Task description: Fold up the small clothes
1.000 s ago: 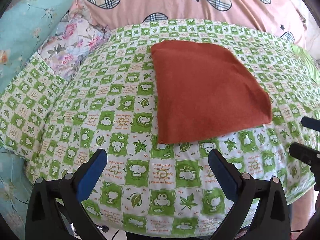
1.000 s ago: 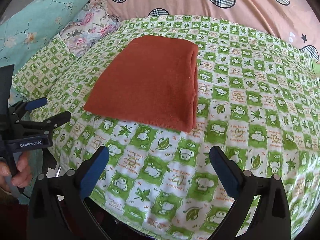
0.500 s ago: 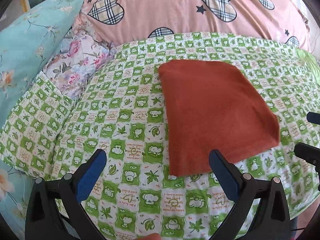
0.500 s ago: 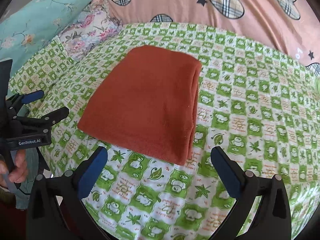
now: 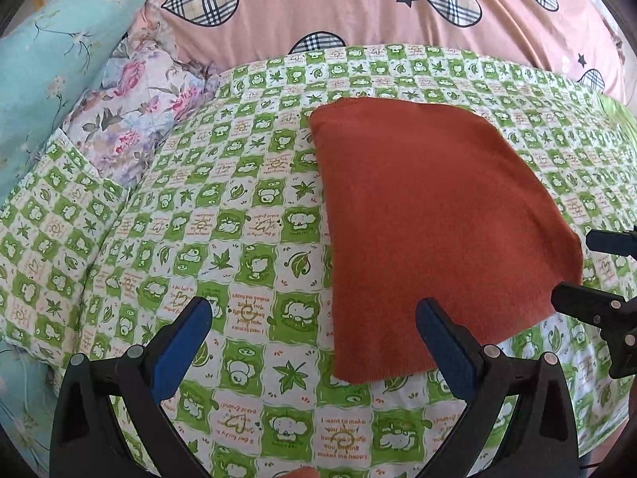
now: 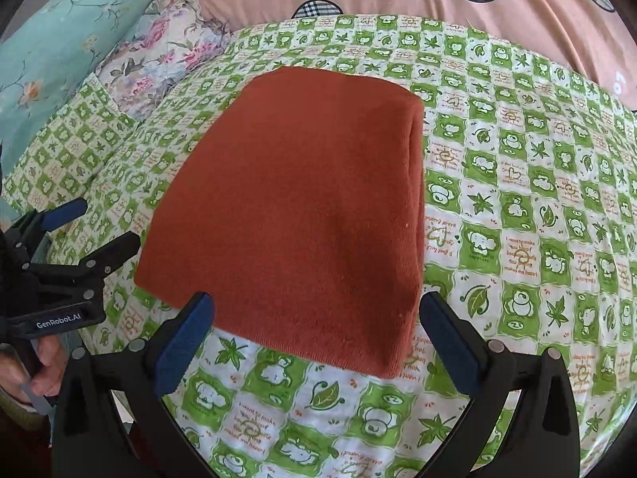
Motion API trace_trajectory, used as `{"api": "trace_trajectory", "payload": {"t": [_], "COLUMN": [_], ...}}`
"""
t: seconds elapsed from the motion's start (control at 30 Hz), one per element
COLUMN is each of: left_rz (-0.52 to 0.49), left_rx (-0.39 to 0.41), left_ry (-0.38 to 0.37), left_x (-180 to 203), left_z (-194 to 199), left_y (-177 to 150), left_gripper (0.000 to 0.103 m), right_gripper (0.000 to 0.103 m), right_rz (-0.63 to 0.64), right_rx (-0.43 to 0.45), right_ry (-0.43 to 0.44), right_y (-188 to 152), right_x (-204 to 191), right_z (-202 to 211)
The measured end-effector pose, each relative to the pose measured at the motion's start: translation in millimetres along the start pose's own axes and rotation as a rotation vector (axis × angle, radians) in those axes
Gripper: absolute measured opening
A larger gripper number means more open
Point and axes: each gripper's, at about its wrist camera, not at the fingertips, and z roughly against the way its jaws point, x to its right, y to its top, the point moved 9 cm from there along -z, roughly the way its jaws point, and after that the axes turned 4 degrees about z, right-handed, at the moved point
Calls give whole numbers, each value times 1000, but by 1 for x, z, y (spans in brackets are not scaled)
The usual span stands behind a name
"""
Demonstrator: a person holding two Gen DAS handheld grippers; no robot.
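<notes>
A rust-red garment (image 5: pixel 430 223) lies folded flat on the green-and-white checked cover (image 5: pixel 223 215); in the right wrist view the garment (image 6: pixel 302 215) has its folded edge on the right. My left gripper (image 5: pixel 314 342) is open and empty at the garment's near left corner. My right gripper (image 6: pixel 314 338) is open and empty, its jaws straddling the garment's near edge. The right gripper shows at the right edge of the left wrist view (image 5: pixel 597 275), and the left gripper at the left edge of the right wrist view (image 6: pixel 75 235), both open.
A pink quilt (image 5: pixel 358 4) with plaid hearts lies behind the checked cover (image 6: pixel 517 199). A teal floral pillow (image 5: pixel 51 63) and a flowered pillow (image 5: pixel 139 107) lie at the left. The cover drops off at its near edge.
Both grippers have moved forward toward the garment, which now fills more of each view. The garment has not moved. Both grippers stay open.
</notes>
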Motion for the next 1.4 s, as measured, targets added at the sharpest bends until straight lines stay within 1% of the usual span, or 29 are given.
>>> {"api": "trace_trajectory", "payload": {"t": [0.23, 0.37, 0.53, 0.9, 1.4], "left_rz": [13, 13, 7, 13, -10], "left_rx": [-4, 12, 15, 3, 25], "left_ry": [-14, -9, -4, -1, -15], "left_x": [-1, -1, 0, 6, 15], "left_z": [-7, -3, 1, 6, 17], "left_y": [5, 4, 1, -5, -5], "left_gripper": [102, 102, 102, 102, 102], "right_gripper": [103, 103, 103, 103, 103], "right_rz": [-9, -2, 0, -21, -22], "right_rx": [5, 0, -4, -10, 3], "right_ry": [-24, -39, -35, -21, -21], "right_y": [4, 3, 3, -11, -16], "right_x": [4, 4, 3, 5, 7], "right_z": [4, 4, 4, 6, 16]}}
